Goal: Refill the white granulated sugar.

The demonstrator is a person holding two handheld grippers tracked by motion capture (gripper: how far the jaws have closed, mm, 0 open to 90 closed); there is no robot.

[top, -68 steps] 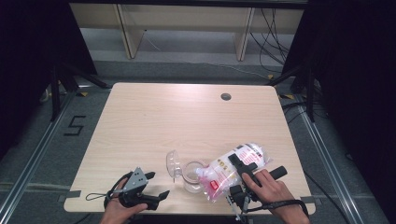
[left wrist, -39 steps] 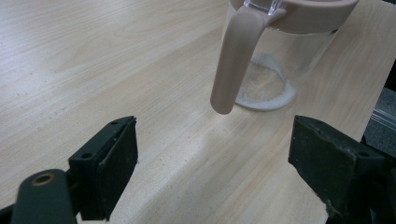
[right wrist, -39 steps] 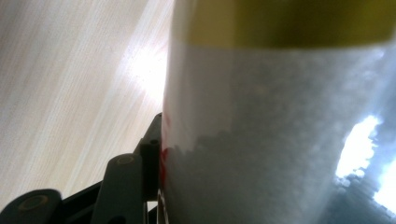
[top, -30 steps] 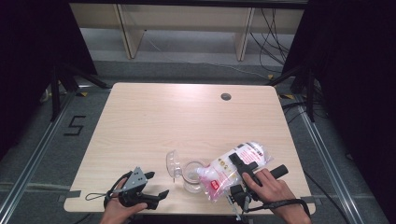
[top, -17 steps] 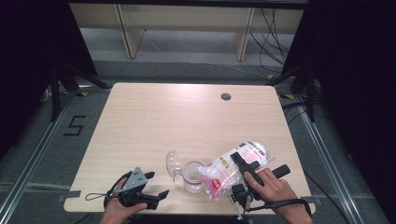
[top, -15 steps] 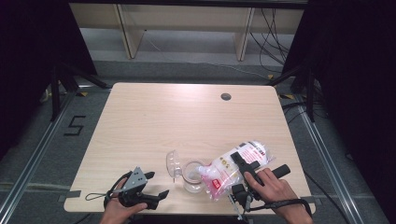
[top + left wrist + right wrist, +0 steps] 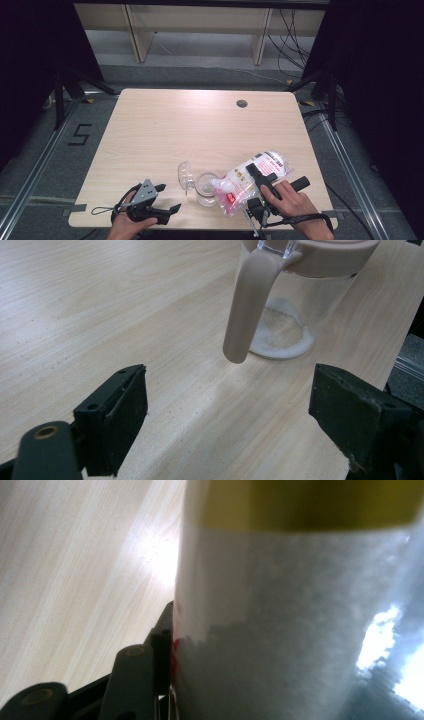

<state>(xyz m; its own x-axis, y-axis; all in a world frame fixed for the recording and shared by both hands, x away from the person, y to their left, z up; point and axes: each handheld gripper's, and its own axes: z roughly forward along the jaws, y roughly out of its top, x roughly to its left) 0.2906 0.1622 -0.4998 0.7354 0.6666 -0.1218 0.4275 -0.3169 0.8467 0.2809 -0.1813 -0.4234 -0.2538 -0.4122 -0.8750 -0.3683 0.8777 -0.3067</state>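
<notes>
High view: my right gripper [image 7: 260, 176] is clamped on the clear plastic bag of white powder [image 7: 247, 181], tipped over the clear glass jar [image 7: 206, 188]; my left gripper [image 7: 166, 198] rests with jaws apart.

Colours on the bench right now

Pale wood-grain table [image 7: 200, 125], clear jar [image 7: 206, 188] with a beige-pink lid [image 7: 320, 260] and white powder at the bottom, see-through bag [image 7: 250, 179] of white grains with a red label and yellow band, black grippers.
</notes>
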